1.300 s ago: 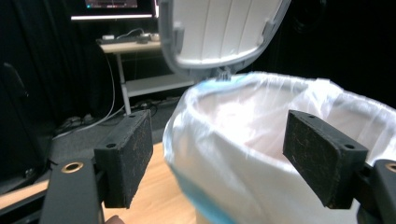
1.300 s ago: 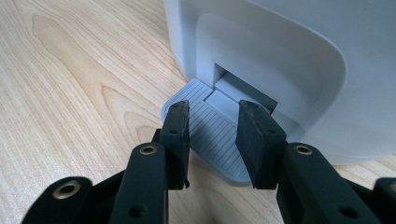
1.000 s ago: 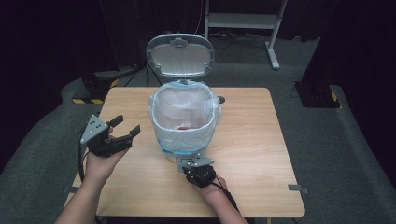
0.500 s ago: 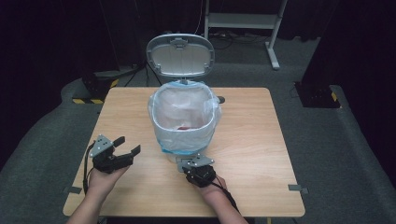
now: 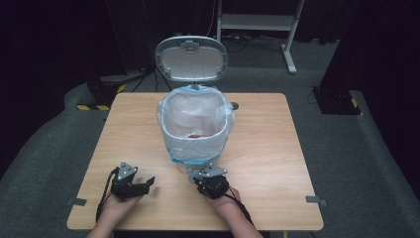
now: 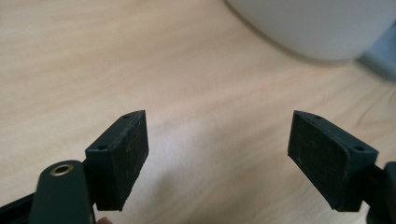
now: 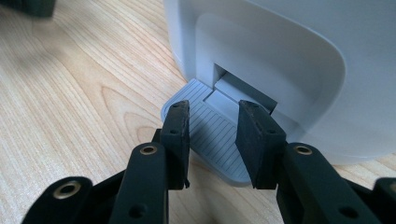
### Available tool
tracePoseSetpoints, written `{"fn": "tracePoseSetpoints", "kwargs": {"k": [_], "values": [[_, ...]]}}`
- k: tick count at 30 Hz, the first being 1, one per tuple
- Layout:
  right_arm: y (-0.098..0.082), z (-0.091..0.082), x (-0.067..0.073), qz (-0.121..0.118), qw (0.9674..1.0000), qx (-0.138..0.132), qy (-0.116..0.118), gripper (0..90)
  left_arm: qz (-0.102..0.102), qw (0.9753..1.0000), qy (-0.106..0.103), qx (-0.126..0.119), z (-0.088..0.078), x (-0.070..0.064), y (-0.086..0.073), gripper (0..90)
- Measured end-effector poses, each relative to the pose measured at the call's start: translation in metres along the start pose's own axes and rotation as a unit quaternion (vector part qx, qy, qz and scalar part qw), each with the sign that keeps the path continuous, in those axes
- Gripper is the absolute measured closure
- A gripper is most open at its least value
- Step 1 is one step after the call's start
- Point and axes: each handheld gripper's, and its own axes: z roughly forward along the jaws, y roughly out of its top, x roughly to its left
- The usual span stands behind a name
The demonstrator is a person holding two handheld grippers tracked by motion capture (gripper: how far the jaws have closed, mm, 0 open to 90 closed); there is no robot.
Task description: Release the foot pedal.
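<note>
Wooden table [image 5: 277,148], unlabelled white bin [image 5: 195,124]

Red item [image 5: 195,134] in bin [image 5: 171,119]: unidentifiable

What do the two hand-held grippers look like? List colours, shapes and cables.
The left gripper and the right gripper are both black, each with a grey three-cornered plate on top and a black cable trailing back. Their jaws end in flat rectangular black pads with small screw holes, on arms with brass-coloured rivets. The forearms are bare.
</note>
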Motion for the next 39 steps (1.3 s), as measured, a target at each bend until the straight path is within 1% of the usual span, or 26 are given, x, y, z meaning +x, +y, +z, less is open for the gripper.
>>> {"fn": "tracePoseSetpoints", "kwargs": {"k": [1,3,5,7,9,14,15,16,18,20,22,23,24,25,26,27,28,30,31,32,33,34,36,37,38,39], "values": [[0.000,0.000,0.000,0.000,1.0000,0.000,0.000,64.5,0.013,0.9998,0.004,0.017,0.005,-0.004,-0.006,19.7],[0.000,0.000,0.000,0.000,1.0000,0.000,0.000,64.5,0.019,0.9995,0.006,0.024,0.006,-0.005,-0.006,19.5],[0.000,0.000,0.000,0.000,1.0000,0.000,0.000,64.5,0.034,0.9992,0.002,0.020,0.006,-0.008,-0.007,20.3],[0.000,0.000,0.000,-0.001,1.0000,-0.001,0.000,64.4,0.039,0.9992,-0.004,0.013,0.005,-0.010,-0.008,22.0],[0.000,0.000,0.000,-0.001,1.0000,0.000,0.000,64.4,0.032,0.9993,-0.015,0.013,0.005,-0.009,-0.009,23.6],[0.000,0.000,0.001,-0.001,1.0000,0.001,0.000,63.3,0.020,0.9994,-0.025,0.017,0.006,-0.006,-0.008,23.4],[0.000,-0.001,0.002,-0.007,1.0000,0.001,-0.002,58.5,0.021,0.9993,-0.024,0.017,0.007,-0.006,-0.008,23.5],[0.000,-0.001,0.002,-0.007,1.0000,0.001,-0.002,58.5,0.021,0.9993,-0.025,0.017,0.007,-0.006,-0.008,23.5],[0.000,-0.003,0.003,-0.014,0.9999,0.008,0.001,50.1,0.022,0.9993,-0.026,0.017,0.006,-0.006,-0.008,23.9],[0.000,-0.006,0.003,-0.018,0.9998,0.007,-0.004,49.5,0.023,0.9992,-0.028,0.016,0.007,-0.005,-0.008,24.0],[0.000,-0.017,0.000,-0.014,0.9998,-0.011,-0.012,48.8,0.024,0.9992,-0.029,0.016,0.007,-0.005,-0.008,24.1],[-0.001,-0.029,-0.008,-0.003,0.9995,-0.022,-0.022,47.0,0.024,0.9992,-0.029,0.016,0.007,-0.005,-0.008,24.5],[-0.001,-0.029,-0.008,-0.003,0.9995,-0.022,-0.022,47.0,0.024,0.9991,-0.030,0.016,0.006,-0.006,-0.008,24.5],[-0.006,-0.040,-0.021,0.010,0.9988,-0.024,-0.040,45.6,0.024,0.9991,-0.030,0.016,0.006,-0.006,-0.008,24.5],[-0.006,-0.040,-0.021,0.010,0.9988,-0.024,-0.040,45.6,0.027,0.9991,-0.030,0.016,0.006,-0.005,-0.008,24.5],[-0.014,-0.050,-0.038,0.025,0.9974,-0.024,-0.064,44.9,0.027,0.9990,-0.031,0.016,0.006,-0.006,-0.008,24.6],[-0.014,-0.050,-0.038,0.025,0.9974,-0.024,-0.064,44.9,0.027,0.9990,-0.031,0.016,0.006,-0.006,-0.008,24.6],[-0.027,-0.059,-0.059,0.058,0.9942,-0.020,-0.088,43.3,0.026,0.9991,-0.031,0.015,0.006,-0.006,-0.008,24.9],[-0.037,-0.065,-0.075,0.074,0.9925,-0.009,-0.097,40.6,0.027,0.9990,-0.031,0.015,0.006,-0.006,-0.008,24.9],[-0.037,-0.065,-0.075,0.074,0.9925,-0.009,-0.097,40.6,0.027,0.9990,-0.031,0.015,0.006,-0.006,-0.008,24.9],[-0.049,-0.071,-0.089,0.087,0.9903,0.013,-0.108,36.3,0.026,0.9990,-0.032,0.015,0.006,-0.006,-0.008,24.9],[-0.049,-0.071,-0.089,0.087,0.9903,0.013,-0.108,36.3,0.026,0.9990,-0.032,0.015,0.006,-0.006,-0.008,24.9],[-0.062,-0.076,-0.100,0.085,0.9885,0.045,-0.116,33.1,0.027,0.9990,-0.033,0.015,0.006,-0.006,-0.008,24.9],[-0.068,-0.078,-0.103,0.089,0.9878,0.052,-0.117,31.4,0.028,0.9990,-0.033,0.015,0.006,-0.006,-0.008,24.9],[-0.072,-0.082,-0.107,0.109,0.9874,0.045,-0.105,30.5,0.028,0.9989,-0.034,0.015,0.006,-0.006,-0.008,25.0],[-0.074,-0.085,-0.108,0.119,0.9857,0.048,-0.109,29.6,0.028,0.9989,-0.034,0.015,0.006,-0.006,-0.008,25.0]]}}
